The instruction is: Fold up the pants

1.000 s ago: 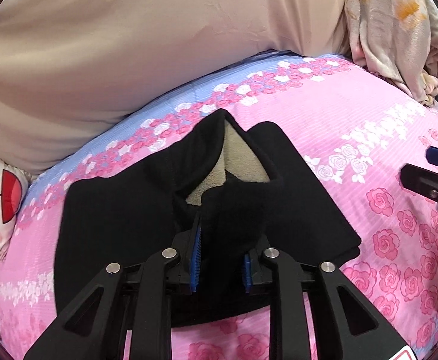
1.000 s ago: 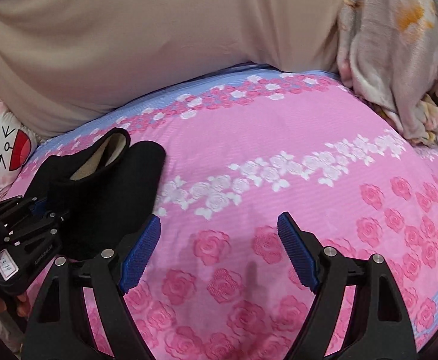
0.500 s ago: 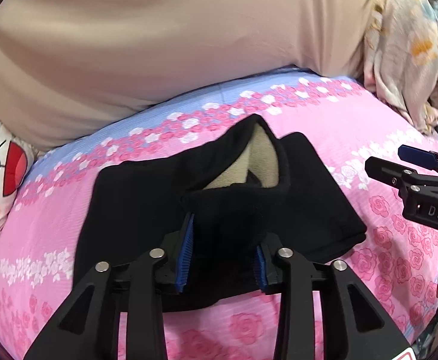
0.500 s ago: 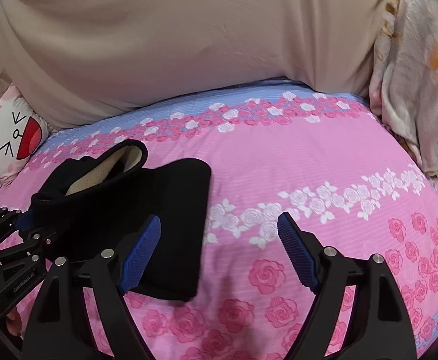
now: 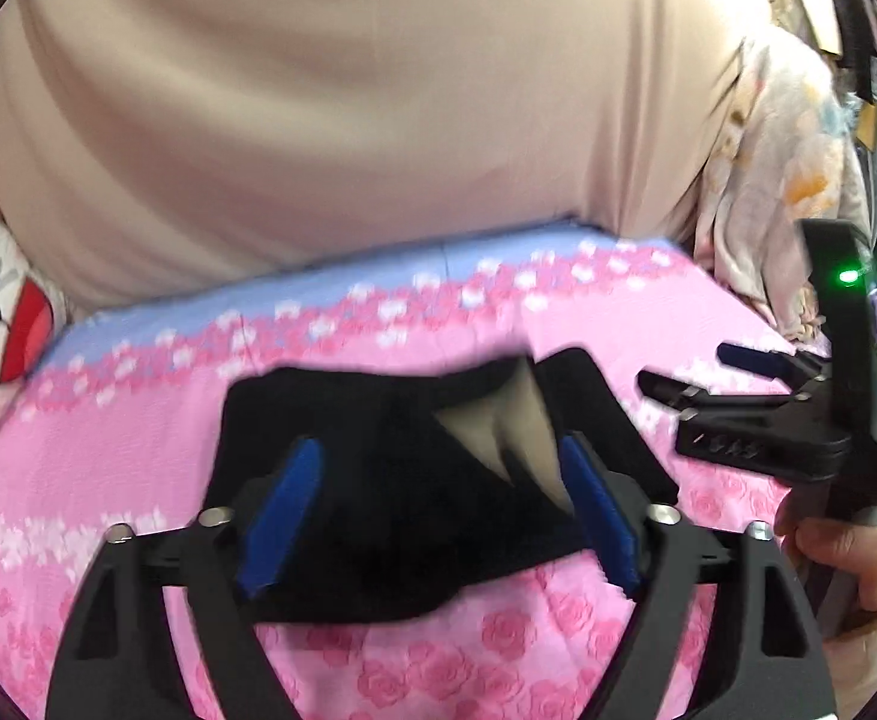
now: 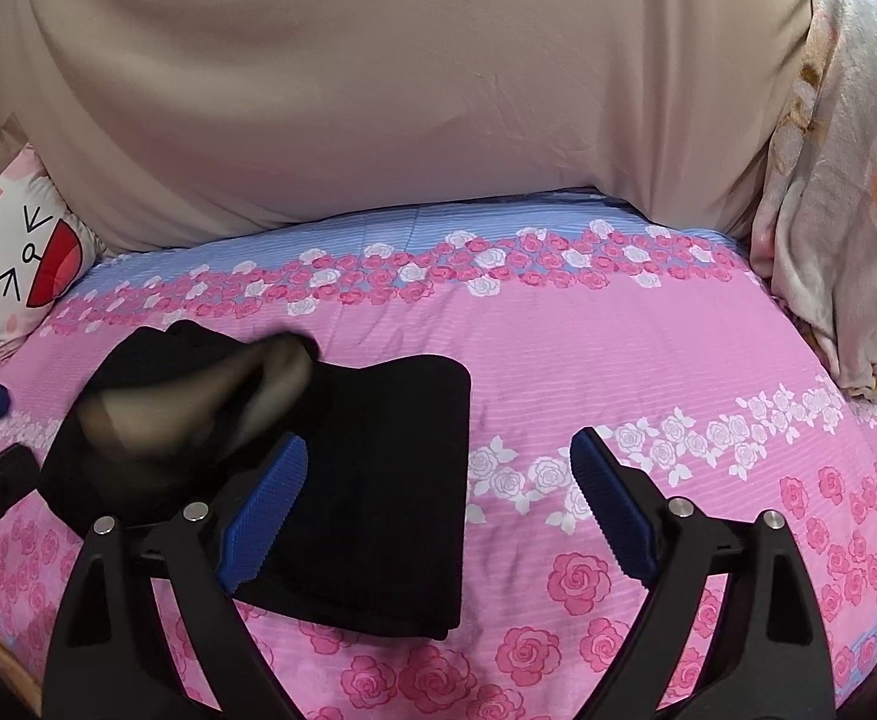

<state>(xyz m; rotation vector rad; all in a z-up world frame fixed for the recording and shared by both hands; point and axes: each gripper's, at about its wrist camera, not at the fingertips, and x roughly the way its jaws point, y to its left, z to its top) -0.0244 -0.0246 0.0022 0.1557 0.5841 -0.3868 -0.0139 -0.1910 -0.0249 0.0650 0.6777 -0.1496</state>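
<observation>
Two grippers: both over a bed w/ pink rose-print sheet (image 6: 618, 348).
Far left: we see a cartoon-face pillow (image 6: 24, 258) at the sheet's edge.
Left gripper (image 5: 438, 516): we find its blue pads spread wide, nothing between them; black pants lie just past the tips.
Pants (image 6: 390, 480): folded bundle flat on the sheet, left of center in the right wrist view; tan lining (image 5: 498, 438) shows at the opening, blurred.
Right gripper (image 6: 438, 504): fingers apart, holding nothing; left pad sits over the pants' edge, right pad over bare sheet. We can't tell if it touches.
Far right: floral blanket (image 6: 846, 180) heaped beside beige bedding (image 6: 378, 90).
</observation>
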